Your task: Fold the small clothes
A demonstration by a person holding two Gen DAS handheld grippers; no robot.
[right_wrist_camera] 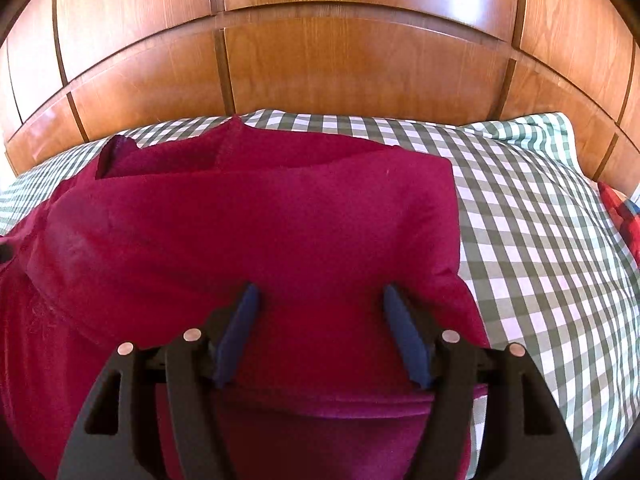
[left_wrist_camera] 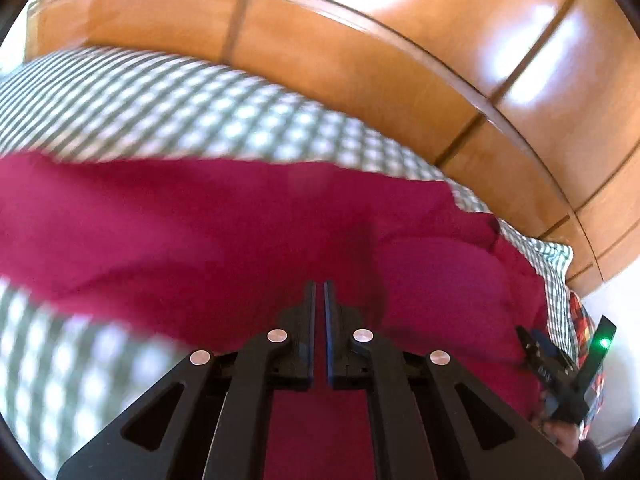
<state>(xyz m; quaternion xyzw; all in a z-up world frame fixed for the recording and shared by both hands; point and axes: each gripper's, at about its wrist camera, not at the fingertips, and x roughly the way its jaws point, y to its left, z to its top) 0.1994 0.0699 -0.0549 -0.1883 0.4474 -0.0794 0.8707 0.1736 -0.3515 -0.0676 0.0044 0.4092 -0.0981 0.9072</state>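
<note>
A crimson garment (left_wrist_camera: 224, 236) lies on a green-and-white checked sheet (left_wrist_camera: 168, 108). In the left wrist view, which is motion-blurred, my left gripper (left_wrist_camera: 319, 286) has its jaws closed with only a thin slit between them; I see no cloth in the slit. The right gripper (left_wrist_camera: 560, 364) shows at the far right edge of that view. In the right wrist view the garment (right_wrist_camera: 248, 232) is partly folded, with a folded layer on top and a hem near the bottom. My right gripper (right_wrist_camera: 320, 292) is open just above the cloth, holding nothing.
A glossy wooden panelled headboard or wardrobe (right_wrist_camera: 320, 64) stands right behind the bed. The checked sheet (right_wrist_camera: 540, 216) lies bare to the right of the garment. A red plaid item (right_wrist_camera: 622, 208) lies at the far right edge.
</note>
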